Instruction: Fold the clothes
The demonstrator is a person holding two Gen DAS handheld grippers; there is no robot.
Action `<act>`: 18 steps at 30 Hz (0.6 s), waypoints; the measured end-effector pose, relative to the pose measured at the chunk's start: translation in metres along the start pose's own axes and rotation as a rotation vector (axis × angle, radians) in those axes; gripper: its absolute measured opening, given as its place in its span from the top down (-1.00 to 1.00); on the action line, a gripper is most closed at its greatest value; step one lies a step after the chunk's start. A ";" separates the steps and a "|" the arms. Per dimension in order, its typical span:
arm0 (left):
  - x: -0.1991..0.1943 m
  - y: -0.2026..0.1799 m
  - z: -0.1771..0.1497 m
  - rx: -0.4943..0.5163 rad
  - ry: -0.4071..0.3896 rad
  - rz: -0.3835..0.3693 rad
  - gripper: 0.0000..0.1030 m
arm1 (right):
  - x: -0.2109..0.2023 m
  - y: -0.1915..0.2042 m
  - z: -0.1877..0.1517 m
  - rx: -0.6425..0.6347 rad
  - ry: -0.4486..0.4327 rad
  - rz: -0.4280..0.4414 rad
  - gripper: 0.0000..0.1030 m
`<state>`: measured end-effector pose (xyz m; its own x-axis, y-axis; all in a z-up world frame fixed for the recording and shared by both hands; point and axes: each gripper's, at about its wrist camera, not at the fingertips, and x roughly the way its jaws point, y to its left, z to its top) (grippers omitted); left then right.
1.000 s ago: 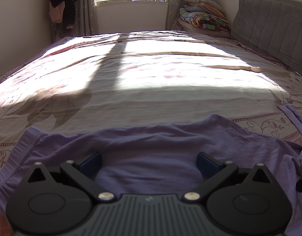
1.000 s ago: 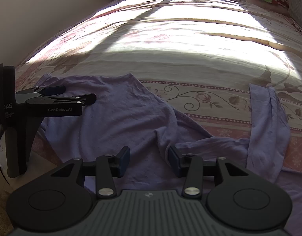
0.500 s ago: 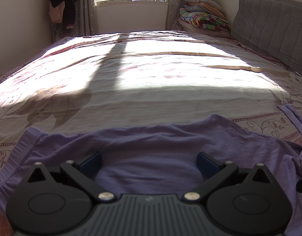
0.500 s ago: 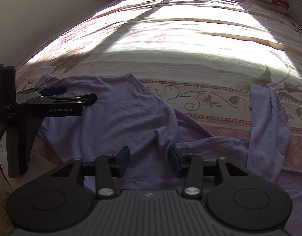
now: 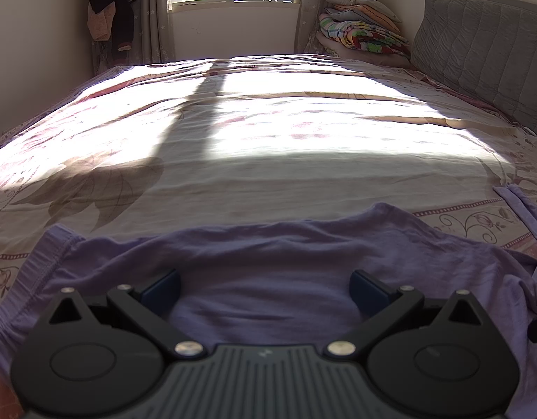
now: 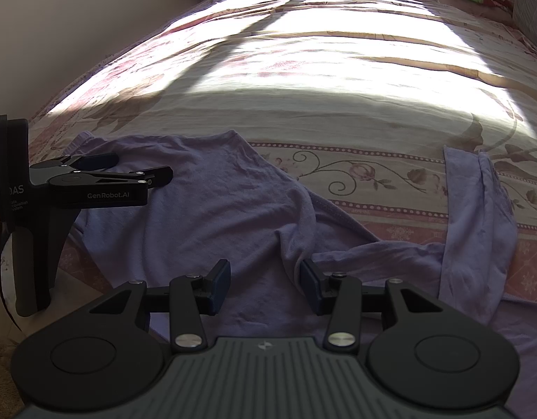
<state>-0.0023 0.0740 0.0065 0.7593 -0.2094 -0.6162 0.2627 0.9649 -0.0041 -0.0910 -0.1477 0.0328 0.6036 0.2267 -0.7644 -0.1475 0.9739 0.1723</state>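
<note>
A purple shirt [image 6: 212, 209] lies crumpled on the bed's [image 6: 338, 87] near edge. The left gripper [image 5: 265, 289] hovers over it, jaws wide apart. The right gripper [image 6: 265, 281] is half open above a fold, gripping nothing.

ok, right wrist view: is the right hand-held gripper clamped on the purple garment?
No, the right hand-held gripper stands open over the purple garment, its pads apart with the cloth lying flat between them.

One purple shirt [image 6: 212, 209], two tongs [image 5: 265, 288] [image 6: 265, 281].
</note>
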 end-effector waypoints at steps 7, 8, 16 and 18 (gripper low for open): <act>0.000 0.000 0.000 0.000 0.000 0.000 -0.99 | -0.002 -0.001 0.001 0.006 -0.006 0.006 0.08; 0.000 0.000 0.000 0.000 0.000 0.000 -0.99 | -0.003 -0.002 0.001 0.008 -0.008 0.008 0.08; 0.000 0.000 0.000 0.000 0.000 0.000 -0.99 | -0.012 -0.006 0.001 0.023 -0.032 0.025 0.08; 0.000 0.000 0.000 0.000 0.000 0.000 -0.99 | -0.015 -0.007 0.001 0.029 -0.039 0.028 0.08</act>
<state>-0.0022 0.0738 0.0065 0.7593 -0.2094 -0.6161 0.2627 0.9649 -0.0042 -0.0982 -0.1583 0.0437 0.6299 0.2536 -0.7341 -0.1426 0.9669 0.2116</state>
